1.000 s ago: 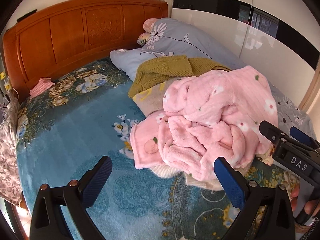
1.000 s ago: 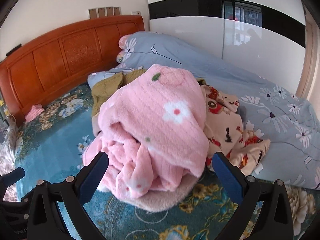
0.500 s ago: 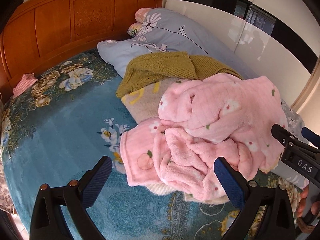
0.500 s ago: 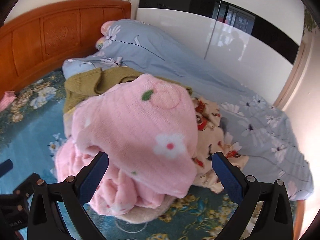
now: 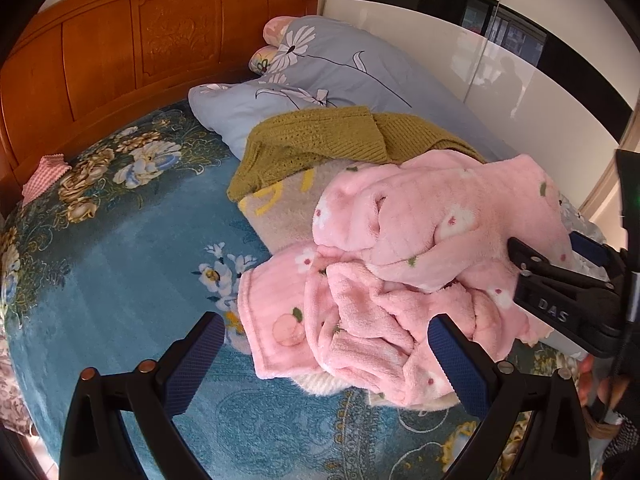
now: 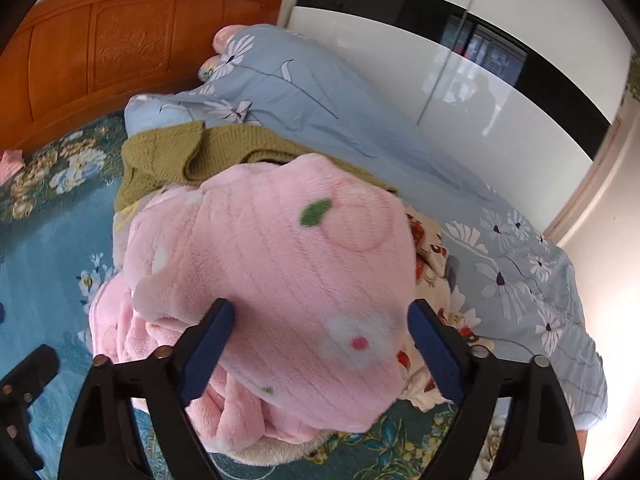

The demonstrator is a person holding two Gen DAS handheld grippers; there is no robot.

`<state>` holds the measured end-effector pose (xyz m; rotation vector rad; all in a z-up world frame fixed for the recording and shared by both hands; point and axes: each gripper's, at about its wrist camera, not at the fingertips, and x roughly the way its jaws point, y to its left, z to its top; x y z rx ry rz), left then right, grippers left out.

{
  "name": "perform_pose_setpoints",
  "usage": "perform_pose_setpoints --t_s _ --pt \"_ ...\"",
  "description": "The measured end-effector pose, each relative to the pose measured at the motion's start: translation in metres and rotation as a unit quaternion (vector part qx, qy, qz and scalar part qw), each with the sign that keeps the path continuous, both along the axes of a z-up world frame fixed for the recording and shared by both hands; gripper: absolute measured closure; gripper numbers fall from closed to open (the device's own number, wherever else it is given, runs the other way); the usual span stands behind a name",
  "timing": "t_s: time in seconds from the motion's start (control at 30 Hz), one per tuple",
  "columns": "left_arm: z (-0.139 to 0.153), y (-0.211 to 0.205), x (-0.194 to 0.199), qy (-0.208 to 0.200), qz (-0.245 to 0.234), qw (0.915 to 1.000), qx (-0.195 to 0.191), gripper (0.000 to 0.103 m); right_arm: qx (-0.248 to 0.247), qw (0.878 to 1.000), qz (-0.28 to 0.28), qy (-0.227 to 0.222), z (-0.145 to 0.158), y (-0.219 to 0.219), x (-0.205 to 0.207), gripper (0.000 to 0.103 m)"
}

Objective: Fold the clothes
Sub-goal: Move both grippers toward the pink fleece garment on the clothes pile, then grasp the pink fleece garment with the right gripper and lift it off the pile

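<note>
Reaching into the heap on the bed (image 5: 120, 280), I have my right gripper (image 6: 320, 344) spread wide around the crumpled pink fleece (image 6: 272, 280); left gripper (image 5: 324, 352) gapes empty before it. Next I'd pinch one edge, lifting it free.

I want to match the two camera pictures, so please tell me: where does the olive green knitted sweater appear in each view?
Left wrist view: the olive green knitted sweater lies above centre, behind the pink fleece garment.
Right wrist view: the sweater lies upper left, partly hidden behind the pink fleece.
Shared landmark: the wooden headboard at top left in both views.
</note>
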<state>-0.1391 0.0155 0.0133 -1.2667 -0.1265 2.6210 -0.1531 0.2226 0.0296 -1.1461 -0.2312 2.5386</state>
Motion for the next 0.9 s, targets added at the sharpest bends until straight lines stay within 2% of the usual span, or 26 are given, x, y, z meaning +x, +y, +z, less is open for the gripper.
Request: perform_pose_setpoints --t_s 0.1,0.13,0.2,0.3,0.37,0.43,0.47,0.5,0.53,0.6,0.7,0.9 --pt "0.002 -0.004 0.002 0.003 0.001 1.0000 -0.004 0.000 0.010 1.000 0.005 0.000 -0.005 0.000 -0.007 0.016" --pt "0.002 -0.005 0.003 0.002 0.003 1.0000 -0.006 0.000 0.012 1.000 0.006 -0.001 -0.007 0.000 -0.009 0.022" --pt "0.001 -0.010 0.002 -0.006 0.011 0.9999 -0.007 0.000 0.015 1.000 0.010 -0.011 -0.012 0.000 -0.017 0.026" --pt "-0.002 -0.020 0.003 -0.018 0.021 0.9996 -0.003 0.000 0.026 0.999 0.009 -0.024 -0.021 0.000 -0.028 0.026" --pt "-0.005 -0.027 0.003 -0.025 0.024 0.9994 0.000 0.001 0.028 0.999 0.009 -0.037 -0.026 -0.001 -0.033 0.031" --pt "-0.006 -0.035 0.005 -0.028 0.029 0.9992 0.005 0.001 0.028 0.998 0.014 -0.051 -0.027 -0.003 -0.036 0.051" --pt "-0.006 -0.040 0.006 -0.029 0.032 0.9990 0.010 0.001 0.027 0.998 0.013 -0.049 -0.023 -0.003 -0.035 0.058" --pt "-0.006 -0.044 0.007 -0.031 0.035 0.9988 0.015 0.001 0.025 0.998 0.013 -0.048 -0.019 -0.003 -0.034 0.071" --pt "-0.006 -0.048 0.008 -0.035 0.037 0.9985 0.023 0.002 0.021 0.999 0.011 -0.043 -0.013 -0.003 -0.032 0.080" --pt "-0.006 -0.055 0.012 -0.042 0.036 0.9977 0.039 0.002 -0.009 1.000 -0.005 -0.010 0.006 0.004 -0.022 0.085" --pt "-0.002 -0.061 0.022 -0.036 0.037 0.9977 0.044 0.002 -0.047 0.998 -0.015 0.034 0.034 0.012 -0.001 0.087" --pt "0.010 -0.074 0.043 -0.035 0.043 0.9951 0.082 0.002 -0.013 0.993 0.018 0.115 0.091 -0.003 0.058 0.089"
